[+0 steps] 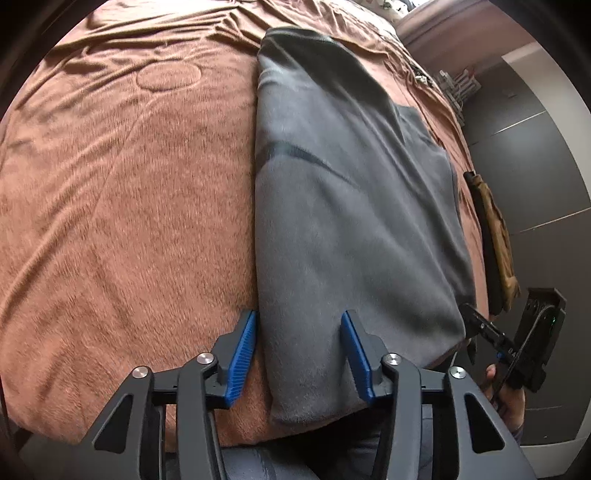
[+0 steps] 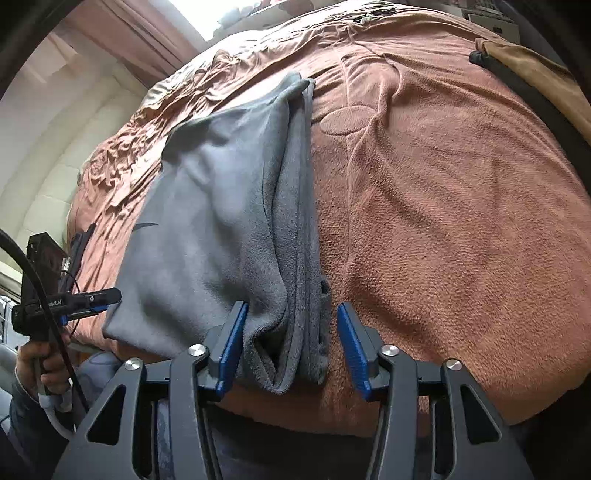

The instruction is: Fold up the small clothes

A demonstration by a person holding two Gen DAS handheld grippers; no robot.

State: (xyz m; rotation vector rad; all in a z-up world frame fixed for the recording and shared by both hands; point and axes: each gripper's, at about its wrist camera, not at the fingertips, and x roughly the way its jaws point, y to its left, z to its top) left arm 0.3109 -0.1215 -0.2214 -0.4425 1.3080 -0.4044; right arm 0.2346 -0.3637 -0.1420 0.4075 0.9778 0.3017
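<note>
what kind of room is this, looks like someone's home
Most likely a bedroom in a home. The grey garment lies on a wide soft surface under a rumpled brown plush blanket, which looks like a bed, and pinkish curtains hang by a bright window at its far side.

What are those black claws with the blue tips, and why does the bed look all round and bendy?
Those claws are hand-held grippers, each with two blue-padded fingers. A person holds one in each hand, and each carries a small camera looking along its fingers. That camera's wide lens bends the picture.

One picture comes from the left gripper, the other from the right gripper. In the right picture you can see the person's hand holding the other gripper.

On the brown blanket lies a grey garment, already folded lengthwise. Each gripper has one near corner of it between its open fingers, but neither looks to be squeezing it. A tan and black thing lies at the bed's edge; I cannot tell what it is.
</note>
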